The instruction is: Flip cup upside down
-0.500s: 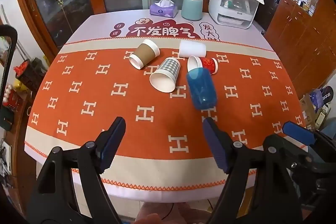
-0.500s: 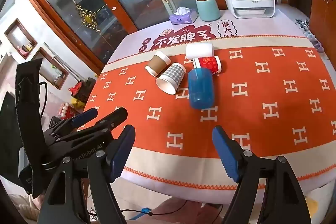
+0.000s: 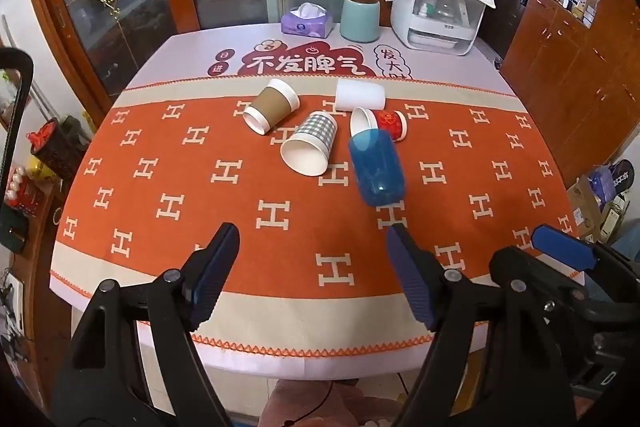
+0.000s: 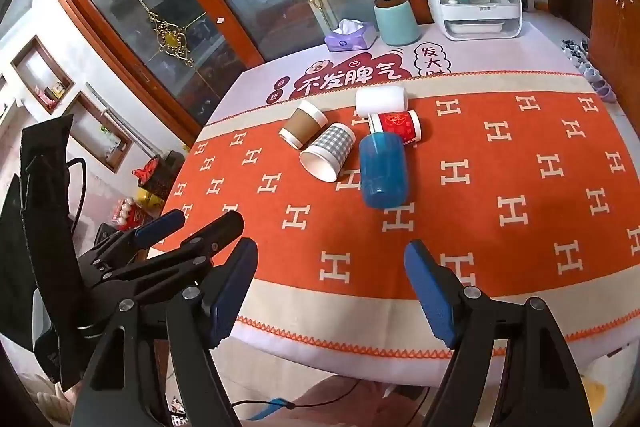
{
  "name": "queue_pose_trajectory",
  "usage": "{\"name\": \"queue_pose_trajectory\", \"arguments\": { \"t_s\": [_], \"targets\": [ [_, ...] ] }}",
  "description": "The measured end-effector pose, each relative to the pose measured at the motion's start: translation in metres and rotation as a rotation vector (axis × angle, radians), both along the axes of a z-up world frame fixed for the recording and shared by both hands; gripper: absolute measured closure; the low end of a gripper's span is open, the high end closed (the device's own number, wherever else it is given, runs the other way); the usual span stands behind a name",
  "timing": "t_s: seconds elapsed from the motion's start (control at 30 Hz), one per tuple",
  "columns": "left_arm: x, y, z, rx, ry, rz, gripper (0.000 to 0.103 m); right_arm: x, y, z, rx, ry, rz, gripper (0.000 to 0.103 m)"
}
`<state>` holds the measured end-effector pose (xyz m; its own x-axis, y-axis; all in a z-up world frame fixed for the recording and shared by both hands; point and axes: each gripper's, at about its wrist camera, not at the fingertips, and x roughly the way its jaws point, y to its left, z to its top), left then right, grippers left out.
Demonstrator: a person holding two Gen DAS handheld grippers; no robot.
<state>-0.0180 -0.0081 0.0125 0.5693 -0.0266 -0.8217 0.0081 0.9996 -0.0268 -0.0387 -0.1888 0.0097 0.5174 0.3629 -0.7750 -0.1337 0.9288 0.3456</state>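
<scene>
Several cups lie on their sides in the middle of the orange tablecloth: a blue plastic cup (image 3: 377, 169) (image 4: 383, 174), a grey checked paper cup (image 3: 310, 143) (image 4: 328, 151), a brown sleeved paper cup (image 3: 272, 105) (image 4: 303, 124), a red paper cup (image 3: 380, 122) (image 4: 396, 126) and a white cup (image 3: 360, 95) (image 4: 381, 100). My left gripper (image 3: 312, 275) is open and empty above the table's near edge, well short of the cups. My right gripper (image 4: 330, 289) is open and empty there too. It also shows at the right of the left wrist view (image 3: 560, 251).
At the back of the table stand a purple tissue box (image 3: 306, 21), a teal canister (image 3: 360, 15) and a white appliance (image 3: 438, 13). Glass doors lie behind the table and wooden cabinets (image 3: 576, 67) to the right. The table's near edge (image 3: 320, 351) is just under my grippers.
</scene>
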Motion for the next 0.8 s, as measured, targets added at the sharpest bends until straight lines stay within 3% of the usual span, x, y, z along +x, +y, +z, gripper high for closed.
{"name": "queue_pose_trajectory", "arguments": {
  "t_s": [0.8],
  "targets": [
    [0.0042,-0.0076,-0.0090,0.001,0.013,-0.012,0.036,-0.0015,0.0000,-0.0026,0.010,0.020,-0.006,0.026]
  ]
}}
